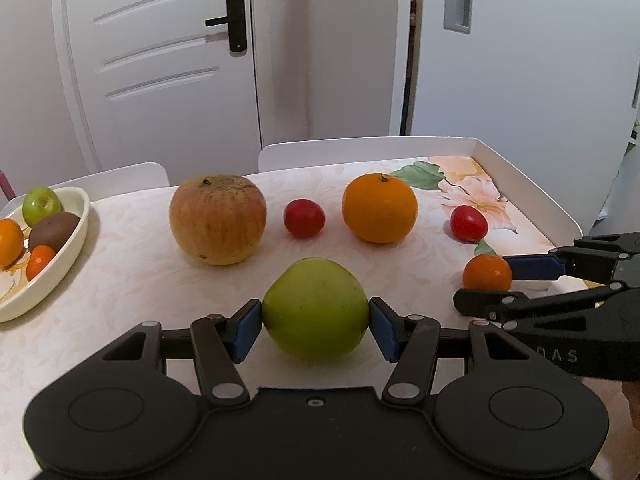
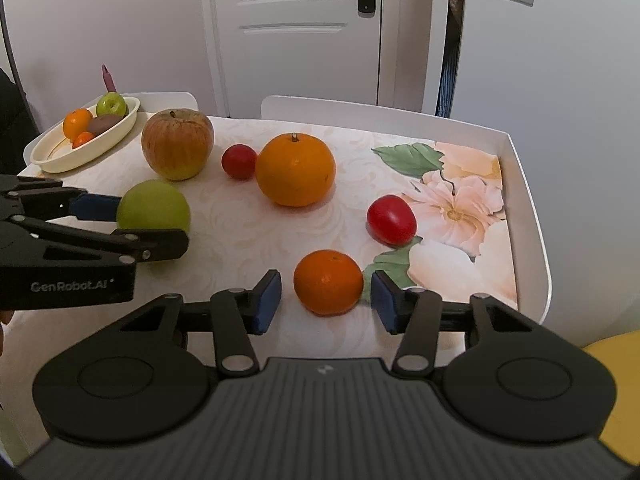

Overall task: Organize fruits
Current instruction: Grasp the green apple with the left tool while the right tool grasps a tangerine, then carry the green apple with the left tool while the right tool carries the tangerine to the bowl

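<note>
My left gripper (image 1: 315,326) is shut on a green apple (image 1: 315,309) that rests on the table; it also shows in the right wrist view (image 2: 154,206). My right gripper (image 2: 326,300) is open around a small tangerine (image 2: 328,282), its pads a little apart from it; the tangerine shows in the left wrist view (image 1: 487,273). Loose on the table are a big yellow-red apple (image 1: 218,219), a large orange (image 1: 379,208) and two red tomatoes (image 1: 304,218) (image 1: 468,223). A cream oval dish (image 1: 60,264) at the far left holds several fruits.
The table has a floral cloth (image 2: 460,208) and a raised white rim (image 2: 532,216) along its right side. Two white chair backs (image 1: 320,152) stand behind it. A white door (image 1: 160,60) is beyond.
</note>
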Motion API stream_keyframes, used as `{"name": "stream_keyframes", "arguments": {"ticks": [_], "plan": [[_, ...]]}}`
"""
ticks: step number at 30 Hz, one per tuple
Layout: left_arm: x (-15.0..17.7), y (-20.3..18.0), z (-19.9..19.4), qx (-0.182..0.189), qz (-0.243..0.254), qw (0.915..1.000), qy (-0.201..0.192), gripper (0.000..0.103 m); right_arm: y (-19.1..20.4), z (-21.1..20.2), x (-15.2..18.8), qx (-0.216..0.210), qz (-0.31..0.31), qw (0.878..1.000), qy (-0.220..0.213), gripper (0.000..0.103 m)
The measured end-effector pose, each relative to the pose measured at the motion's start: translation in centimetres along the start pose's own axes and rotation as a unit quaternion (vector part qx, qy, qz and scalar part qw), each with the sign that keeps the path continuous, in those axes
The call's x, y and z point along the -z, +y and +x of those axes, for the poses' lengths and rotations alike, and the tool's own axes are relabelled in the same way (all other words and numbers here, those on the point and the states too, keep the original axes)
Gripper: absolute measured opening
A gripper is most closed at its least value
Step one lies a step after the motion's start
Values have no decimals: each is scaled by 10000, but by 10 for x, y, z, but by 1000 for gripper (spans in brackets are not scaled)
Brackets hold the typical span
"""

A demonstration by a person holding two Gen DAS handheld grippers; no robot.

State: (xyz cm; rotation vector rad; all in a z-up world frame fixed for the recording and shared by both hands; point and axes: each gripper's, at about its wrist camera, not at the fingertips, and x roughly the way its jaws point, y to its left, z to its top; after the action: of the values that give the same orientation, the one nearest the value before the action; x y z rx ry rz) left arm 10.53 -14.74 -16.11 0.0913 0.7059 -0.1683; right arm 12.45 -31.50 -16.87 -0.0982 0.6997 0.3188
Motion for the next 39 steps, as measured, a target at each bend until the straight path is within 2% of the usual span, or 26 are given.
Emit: {"name": "stream_keyframes", "arguments": {"ticks": [1,9,19,30,39], "plan": [[0,1,-1,-15,-7,10000,-4,62,0,1,-1,2,-6,10000,10,52],[1,16,-16,-131,-141,9997,-114,62,8,-6,-12,-3,-47,10000,-71,52],[-9,38,-51,-337,-384,9979,-396,62,37,-25,-37,-196,-137,9994,-270,51],[-27,90,-98,-705,-581,9941,-592,62,96,-47,-76,-468,-283,9976,-421,51],[-40,149,-124,-796,-733,9921,-637,62,157,-48,-111,-615,-259,9968,-438,51]]}}
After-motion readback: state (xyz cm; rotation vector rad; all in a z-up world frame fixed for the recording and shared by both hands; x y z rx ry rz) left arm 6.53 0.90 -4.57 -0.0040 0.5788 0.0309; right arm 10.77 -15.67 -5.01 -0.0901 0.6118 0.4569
